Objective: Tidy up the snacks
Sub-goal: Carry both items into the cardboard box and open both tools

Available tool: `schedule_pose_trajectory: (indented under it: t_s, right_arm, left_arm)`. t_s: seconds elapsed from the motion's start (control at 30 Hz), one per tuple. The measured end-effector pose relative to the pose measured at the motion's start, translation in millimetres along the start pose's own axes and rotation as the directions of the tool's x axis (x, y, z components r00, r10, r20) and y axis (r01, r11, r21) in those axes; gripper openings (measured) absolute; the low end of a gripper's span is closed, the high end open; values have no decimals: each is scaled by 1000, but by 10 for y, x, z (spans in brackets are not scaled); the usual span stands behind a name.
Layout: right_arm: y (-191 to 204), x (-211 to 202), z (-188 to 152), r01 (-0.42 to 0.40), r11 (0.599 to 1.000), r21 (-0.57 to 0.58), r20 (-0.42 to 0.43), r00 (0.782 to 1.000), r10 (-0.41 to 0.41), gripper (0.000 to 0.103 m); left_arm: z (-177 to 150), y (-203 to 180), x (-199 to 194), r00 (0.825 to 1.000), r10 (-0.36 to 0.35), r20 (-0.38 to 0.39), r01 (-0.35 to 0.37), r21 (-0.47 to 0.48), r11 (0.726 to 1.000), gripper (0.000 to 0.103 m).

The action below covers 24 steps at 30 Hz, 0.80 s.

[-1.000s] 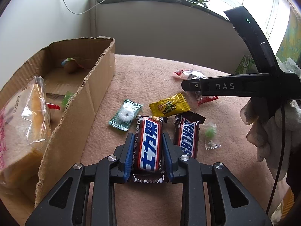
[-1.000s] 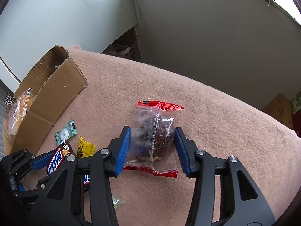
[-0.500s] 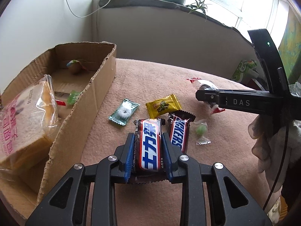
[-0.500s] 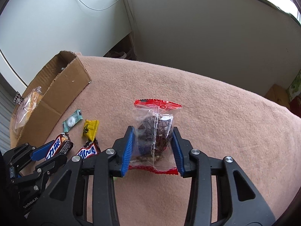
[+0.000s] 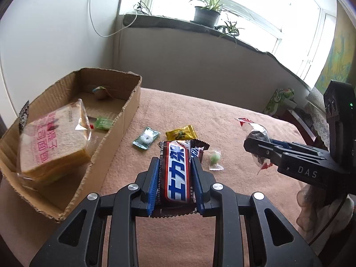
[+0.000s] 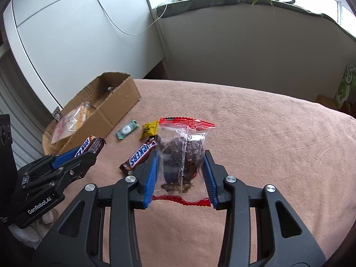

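L hand-held gripper (image 5: 175, 173) is clamped on a brown Snickers bar w/ blue-white label (image 5: 176, 173), held above the pink blanket-covered desk (image 5: 233, 124). R hand-held gripper (image 6: 180, 166) is clamped on a clear red-edged packet of dark snack (image 6: 181, 153), also lifted. A second Snickers bar (image 6: 140, 154), green mint (image 5: 146, 138) & yellow candy (image 5: 181, 134) lie on the desk beside the open cardboard box (image 5: 124, 120), which holds bagged sliced bread (image 5: 53, 138).

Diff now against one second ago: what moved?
Both grippers lifted: left gripper raised its Snickers bar off the blanket; right gripper closed its jaws on the clear snack bag and raised it. The loose candies and cardboard box stayed put.
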State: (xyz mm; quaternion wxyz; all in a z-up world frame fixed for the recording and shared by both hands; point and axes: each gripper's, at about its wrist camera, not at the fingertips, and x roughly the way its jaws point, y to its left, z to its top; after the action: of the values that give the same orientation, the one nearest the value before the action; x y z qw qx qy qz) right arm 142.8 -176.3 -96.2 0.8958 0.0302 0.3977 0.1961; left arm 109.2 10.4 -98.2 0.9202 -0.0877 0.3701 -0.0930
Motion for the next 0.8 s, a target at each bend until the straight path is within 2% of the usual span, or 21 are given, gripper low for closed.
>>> schedule_pose_trajectory:
  t_s: [0.33, 0.57, 0.8]
  right_arm:
    - [485, -218, 111, -58, 997, -53, 65, 996, 62, 40]
    - [793, -161, 268, -79, 991, -105, 74, 993, 87, 40]
    - [1045, 65, 436, -96, 985, -142, 59, 993, 105, 40]
  left_arm:
    - [122, 154, -319, 995, 25, 96, -21, -41, 999, 26]
    - [211, 416, -476, 990, 46, 136, -36, -76, 996, 26]
    - [314, 731, -532, 985, 82, 154, -67, -97, 993, 26]
